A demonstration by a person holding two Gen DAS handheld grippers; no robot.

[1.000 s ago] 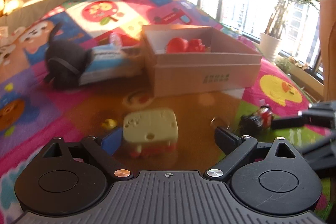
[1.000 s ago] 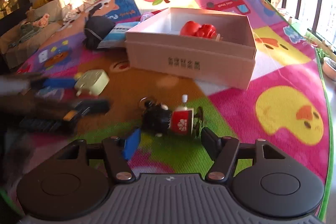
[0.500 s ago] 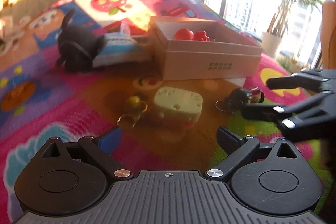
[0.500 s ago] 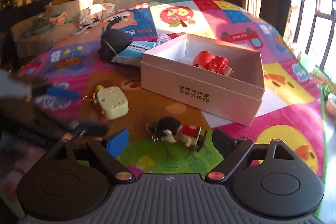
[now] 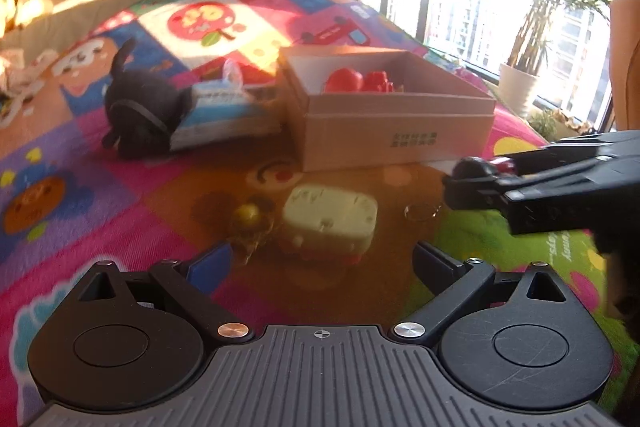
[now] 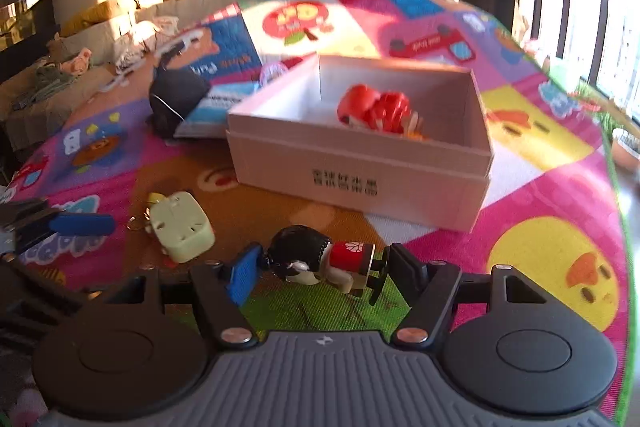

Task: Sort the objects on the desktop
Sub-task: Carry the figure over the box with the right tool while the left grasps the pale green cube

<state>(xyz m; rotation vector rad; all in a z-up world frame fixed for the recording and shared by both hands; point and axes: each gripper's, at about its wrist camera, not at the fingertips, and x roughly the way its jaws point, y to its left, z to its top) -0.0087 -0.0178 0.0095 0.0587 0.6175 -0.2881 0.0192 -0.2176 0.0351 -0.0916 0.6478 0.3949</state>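
My R gripper (image 6: 320,267) jaws just closing, pinching black-haired doll keychain (image 6: 316,261), frame centre; L gripper (image 5: 322,265) wide, w/ cream toy (image 5: 330,223) just ahead.

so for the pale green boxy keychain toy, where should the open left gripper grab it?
Take the pale green boxy toy across its broad flat side faces, coming down from the near side with the left gripper. It lies flat on the colourful play mat, squarely ahead of the open jaws. Avoid the yellow ball charm and its ring at its left.
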